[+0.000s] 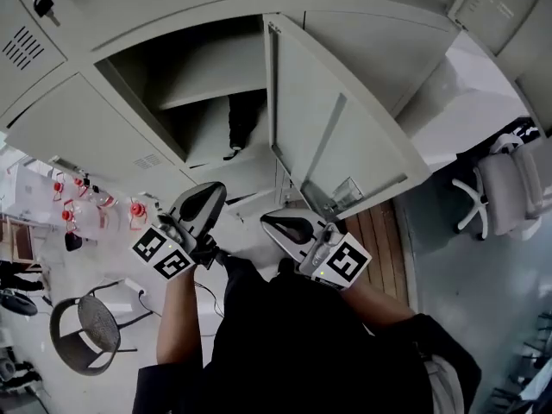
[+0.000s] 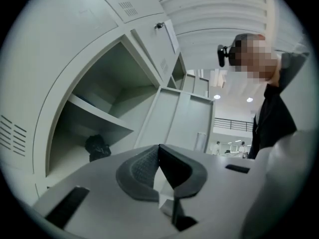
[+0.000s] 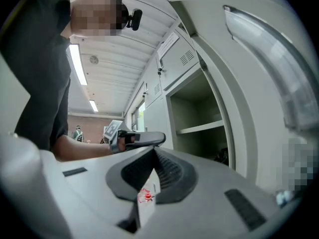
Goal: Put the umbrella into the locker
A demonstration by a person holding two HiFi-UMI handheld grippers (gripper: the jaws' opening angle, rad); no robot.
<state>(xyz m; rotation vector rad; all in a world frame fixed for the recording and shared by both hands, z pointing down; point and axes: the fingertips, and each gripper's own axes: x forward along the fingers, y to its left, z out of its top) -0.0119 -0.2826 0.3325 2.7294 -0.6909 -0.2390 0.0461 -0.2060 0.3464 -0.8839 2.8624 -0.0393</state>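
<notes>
The umbrella (image 1: 239,124) is already inside the locker (image 1: 129,76), in the compartment under the shelf (image 1: 200,93), towards the back. It is a compact black bundle of soft, creased fabric. In the head view its long axis runs up and down the picture, but the views do not show whether it stands upright or lies front to back. It lies ahead of both sets of jaws and well apart from them, with nothing touching it. The left gripper (image 1: 201,203) has its jaws pressed together at the tips, with nothing between the ribbed dark pads. The right gripper (image 1: 290,228) is likewise closed and empty. The locker is smooth, pale painted sheet metal with hard, square edges. Its door (image 1: 338,136) is a flat panel on the right side of the opening, swung out towards the person and bearing a clear card pocket (image 1: 347,192). The door's free edge lies just beside the right gripper, while the left gripper faces the open compartment. If closing the door is the step left, the right gripper is judged the nearer, and pushing the rigid panel would need no grasp.
</notes>
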